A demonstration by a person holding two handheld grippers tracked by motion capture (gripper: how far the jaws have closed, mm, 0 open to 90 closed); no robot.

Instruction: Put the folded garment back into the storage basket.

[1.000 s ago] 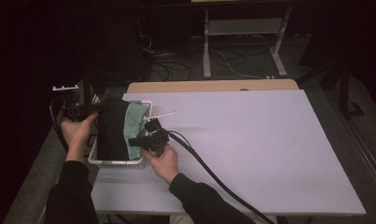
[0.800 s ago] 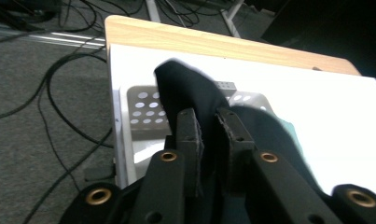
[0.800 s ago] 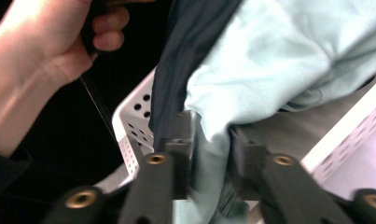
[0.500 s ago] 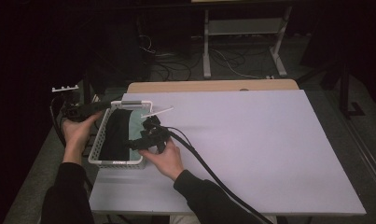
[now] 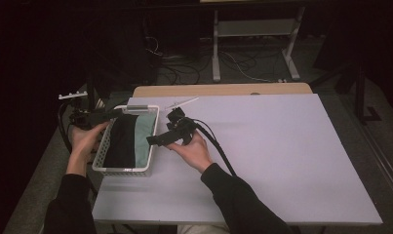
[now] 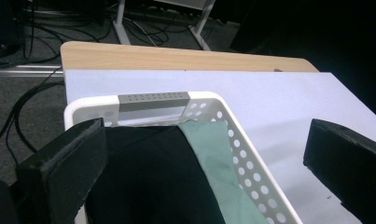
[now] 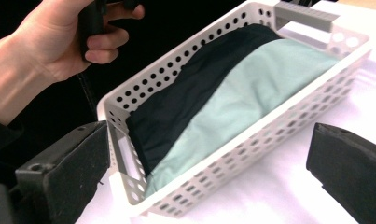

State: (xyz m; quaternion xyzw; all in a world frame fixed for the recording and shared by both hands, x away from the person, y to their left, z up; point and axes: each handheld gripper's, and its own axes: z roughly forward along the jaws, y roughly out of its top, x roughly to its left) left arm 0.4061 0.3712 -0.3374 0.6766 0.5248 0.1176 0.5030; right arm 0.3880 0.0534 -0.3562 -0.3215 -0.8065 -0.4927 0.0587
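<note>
With both cloths already lying in the white perforated plastic basket (image 5: 106, 146), the sensible move was to draw each claw straight back and clear of the rim, so no jaw snagged fabric or nudged the basket across the pale surface (image 5: 282, 161). The left claw (image 5: 104, 116) stood released at the far left rim; the right claw (image 5: 157, 140) gaped empty just beside the right wall. Inside, a black folded cloth (image 7: 195, 88) lay alongside a pale green folded cloth (image 7: 251, 84), overlapping it.
</note>
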